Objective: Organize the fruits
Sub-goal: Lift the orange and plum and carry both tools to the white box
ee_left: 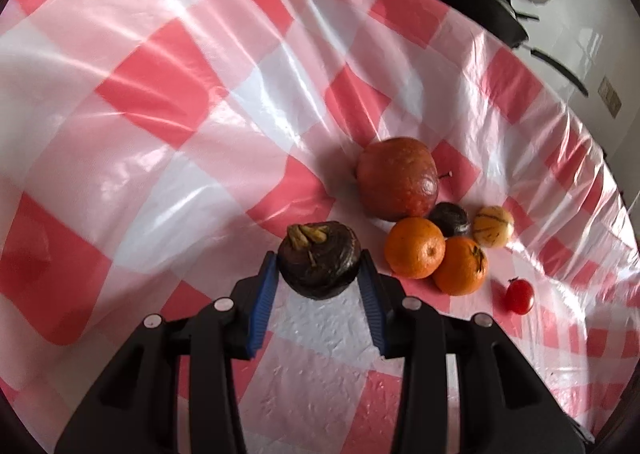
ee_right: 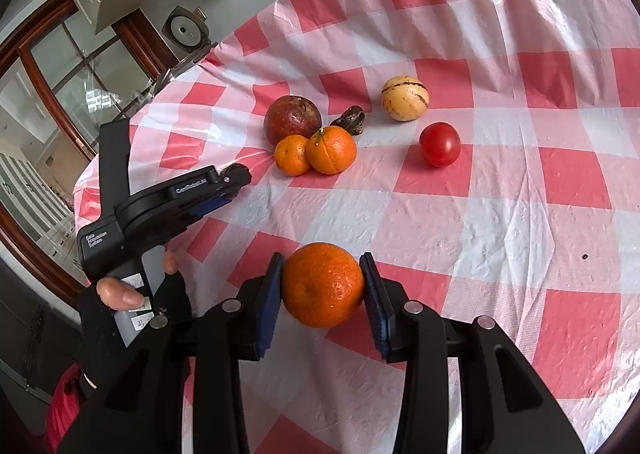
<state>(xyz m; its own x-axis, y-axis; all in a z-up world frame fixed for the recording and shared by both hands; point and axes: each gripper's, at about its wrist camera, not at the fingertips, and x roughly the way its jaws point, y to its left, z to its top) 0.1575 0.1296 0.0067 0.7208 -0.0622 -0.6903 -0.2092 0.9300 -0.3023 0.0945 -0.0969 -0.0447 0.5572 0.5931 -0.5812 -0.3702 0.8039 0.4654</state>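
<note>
The left claw (ee_left: 320, 274) has its blue-padded fingers closed against the sides of a dark purple-brown, wrinkled round fruit with a yellow-green calyx (ee_left: 319, 259). The right claw (ee_right: 322, 286) is pinched onto a bright orange round citrus fruit (ee_right: 322, 284), holding it near the front of the table (ee_right: 520, 214), which is covered in a glossy red-and-white checked plastic cloth.

Both fruits are round and gripped only at their widest sides, so either could roll or slip out if the grip loosens or the claw tilts. The dark fruit looks soft and shrivelled, and too hard a squeeze could probably crush it. It hangs just beside the gathered cluster; set down carelessly, it could knock the pile apart on the slick, creased cloth.

That cluster holds a large dull-red apple (ee_left: 397, 178), two small orange mandarins (ee_left: 415, 247) touching each other, a small dark shrivelled fruit (ee_left: 450, 219) and a pale yellow round fruit with dark stripes (ee_left: 493, 226). A small red tomato (ee_left: 519, 296) sits apart from the cluster and could roll.
</note>
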